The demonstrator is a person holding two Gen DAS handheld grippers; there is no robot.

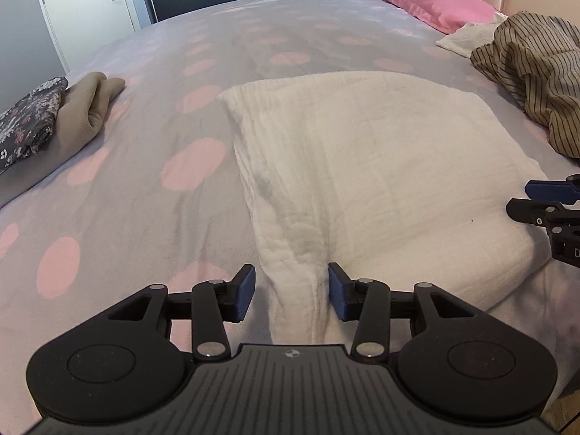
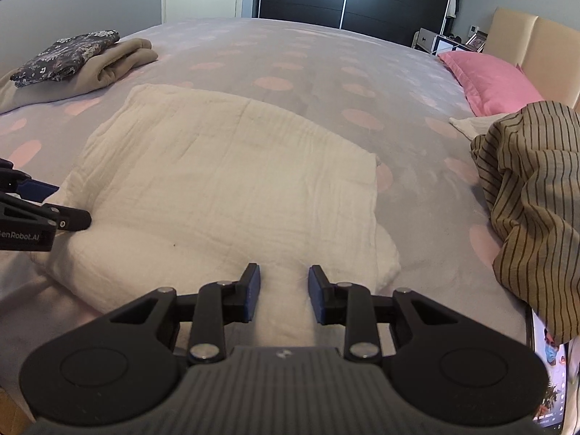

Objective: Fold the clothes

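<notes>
Here, a wide bed [image 2: 253, 47] under a grey cover with pink dots was shown, and on its near part a white muslin cloth [image 2: 224, 188] was spread, doubled over into a rough rectangle. Its long axis was judged to run left to right, across the line of both grippers, with the near edge lying closest to them.

To the right, a striped brown garment [image 2: 536, 195] was heaped loosely; at the far left, a floral fabric [image 2: 65, 54] was stacked on a folded beige garment [image 2: 123, 61].

The left gripper [image 1: 291, 295] was seen with its jaws parted around a raised ridge at the cloth's near left corner, not closed on it. The right gripper [image 2: 284, 295] was likewise held apart, over the near edge toward the right corner. Each corner was nearest its own gripper, with the cloth stretching away ahead of both.
</notes>
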